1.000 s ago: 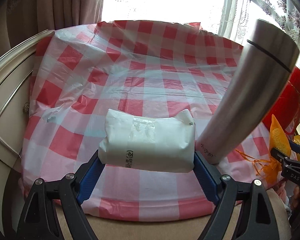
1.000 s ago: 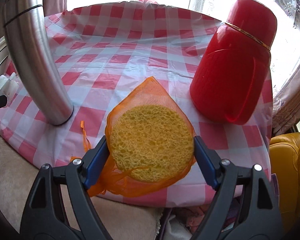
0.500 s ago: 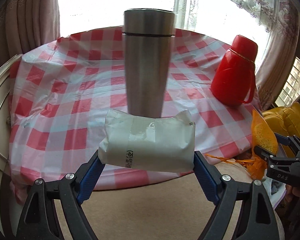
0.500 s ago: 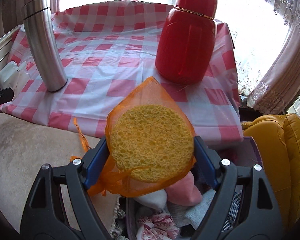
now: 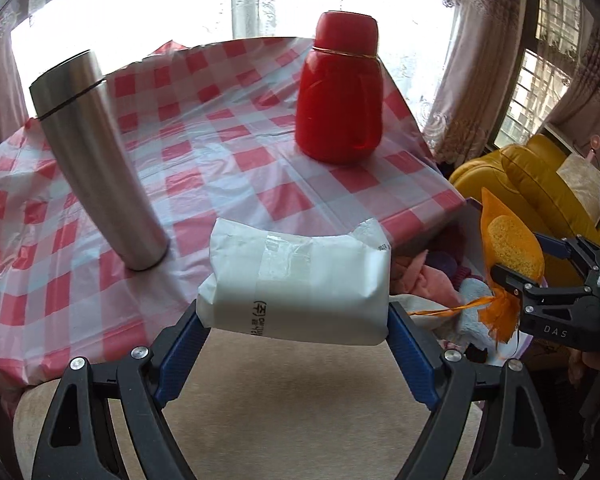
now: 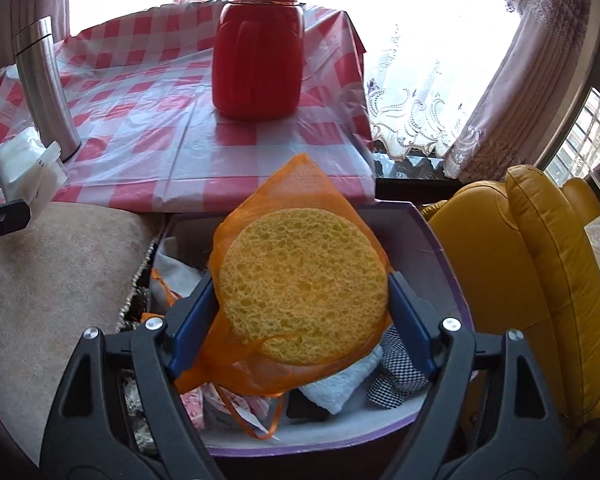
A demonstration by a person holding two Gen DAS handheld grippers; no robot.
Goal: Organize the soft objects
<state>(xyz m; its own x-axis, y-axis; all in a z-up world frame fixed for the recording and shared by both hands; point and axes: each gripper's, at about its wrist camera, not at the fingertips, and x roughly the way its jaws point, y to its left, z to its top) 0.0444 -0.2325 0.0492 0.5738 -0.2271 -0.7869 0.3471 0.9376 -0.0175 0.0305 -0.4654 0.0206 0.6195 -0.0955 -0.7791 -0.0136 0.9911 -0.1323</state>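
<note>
My left gripper (image 5: pixel 294 316) is shut on a white soft packet (image 5: pixel 296 280) and holds it in the air off the table's front edge, above a beige cushion. My right gripper (image 6: pixel 300 300) is shut on a round yellow sponge in an orange mesh bag (image 6: pixel 300 284) and holds it over an open box (image 6: pixel 440 248) with purple-edged walls, filled with cloths and other soft things. In the left wrist view the right gripper (image 5: pixel 512 264) with the sponge (image 5: pixel 512 244) shows at the right. In the right wrist view the white packet (image 6: pixel 28 168) shows at the left edge.
A steel flask (image 5: pixel 96 164) and a red thermos jug (image 5: pixel 340 92) stand on the red-checked tablecloth (image 5: pixel 228 148). A beige cushion (image 5: pixel 300 392) lies in front of the table. A yellow leather armchair (image 6: pixel 532 280) stands right of the box.
Both grippers have swung right and back from the table with their loads. The right gripper with the sponge now hangs over the box; the left one has left the table's edge.
</note>
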